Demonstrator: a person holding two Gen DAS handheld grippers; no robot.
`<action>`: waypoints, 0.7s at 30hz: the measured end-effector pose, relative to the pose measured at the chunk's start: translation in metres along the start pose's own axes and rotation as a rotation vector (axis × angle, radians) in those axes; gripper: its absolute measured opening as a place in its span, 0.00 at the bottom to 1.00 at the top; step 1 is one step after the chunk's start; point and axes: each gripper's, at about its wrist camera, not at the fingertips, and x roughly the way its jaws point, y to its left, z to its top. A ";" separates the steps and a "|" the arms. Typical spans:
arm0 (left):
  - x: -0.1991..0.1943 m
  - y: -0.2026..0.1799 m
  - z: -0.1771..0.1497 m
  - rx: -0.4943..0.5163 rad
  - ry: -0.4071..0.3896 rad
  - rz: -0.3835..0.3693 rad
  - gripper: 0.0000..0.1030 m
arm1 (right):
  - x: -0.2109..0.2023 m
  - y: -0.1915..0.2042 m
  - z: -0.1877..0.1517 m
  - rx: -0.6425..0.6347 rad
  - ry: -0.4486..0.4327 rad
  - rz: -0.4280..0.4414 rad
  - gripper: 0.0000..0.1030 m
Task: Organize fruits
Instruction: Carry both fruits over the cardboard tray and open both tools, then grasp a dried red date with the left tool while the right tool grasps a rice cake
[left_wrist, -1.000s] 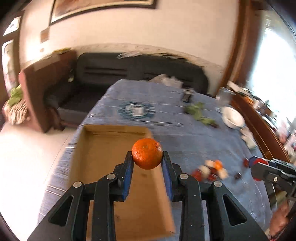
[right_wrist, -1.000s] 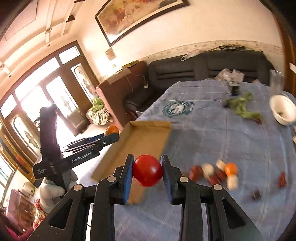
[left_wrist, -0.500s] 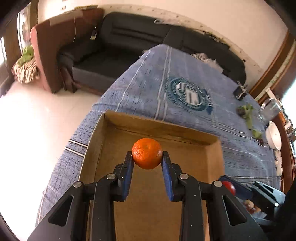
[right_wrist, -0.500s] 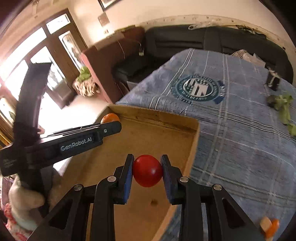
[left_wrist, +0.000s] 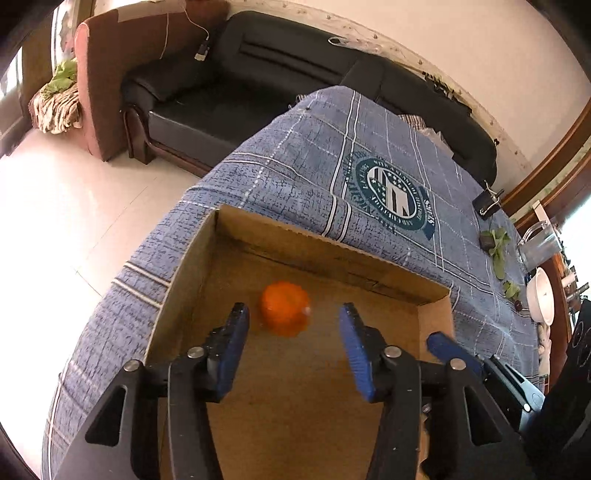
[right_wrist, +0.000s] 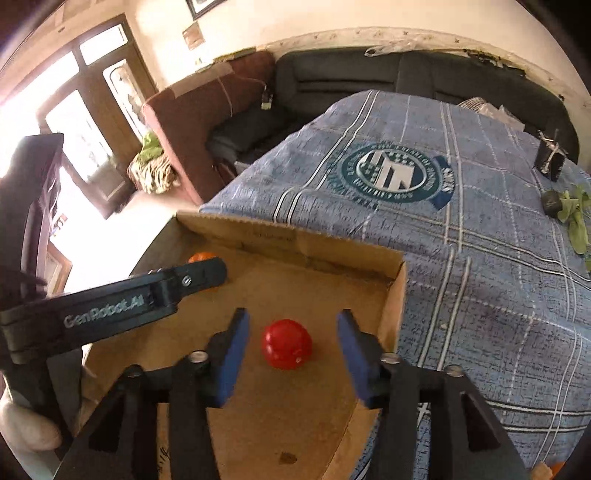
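Observation:
A shallow cardboard box (left_wrist: 332, 254) (right_wrist: 295, 240) lies on the blue checked tablecloth. My left gripper (left_wrist: 293, 321) hangs over the box with its jaws opening; the orange (left_wrist: 284, 308) is free between the blue pads, blurred, touching neither. The orange (right_wrist: 201, 256) also peeks out behind the left gripper's finger in the right wrist view. My right gripper (right_wrist: 291, 328) hovers over the box's right part, jaws opening; the red tomato (right_wrist: 287, 343) sits loose between its pads, apart from both.
The blue tablecloth (left_wrist: 314, 166) (right_wrist: 480, 240) stretches beyond the box. Green leaves (left_wrist: 496, 243) (right_wrist: 576, 218), a white bowl (left_wrist: 543, 299) and a small dark object (right_wrist: 550, 158) lie at its far right. A black sofa (left_wrist: 258, 74) stands behind the table.
Both grippers came down over the cardboard box and their jaws spread. The orange and the red tomato left the pads and now sit lower, inside the box.

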 end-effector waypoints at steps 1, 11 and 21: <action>-0.007 0.000 -0.003 0.000 -0.005 0.005 0.49 | -0.005 -0.001 0.000 0.007 -0.004 0.005 0.56; -0.077 -0.036 -0.053 0.092 -0.068 -0.056 0.62 | -0.122 -0.050 -0.053 0.040 -0.118 -0.005 0.72; -0.097 -0.138 -0.126 0.294 -0.033 -0.176 0.67 | -0.215 -0.177 -0.166 0.252 -0.151 -0.115 0.73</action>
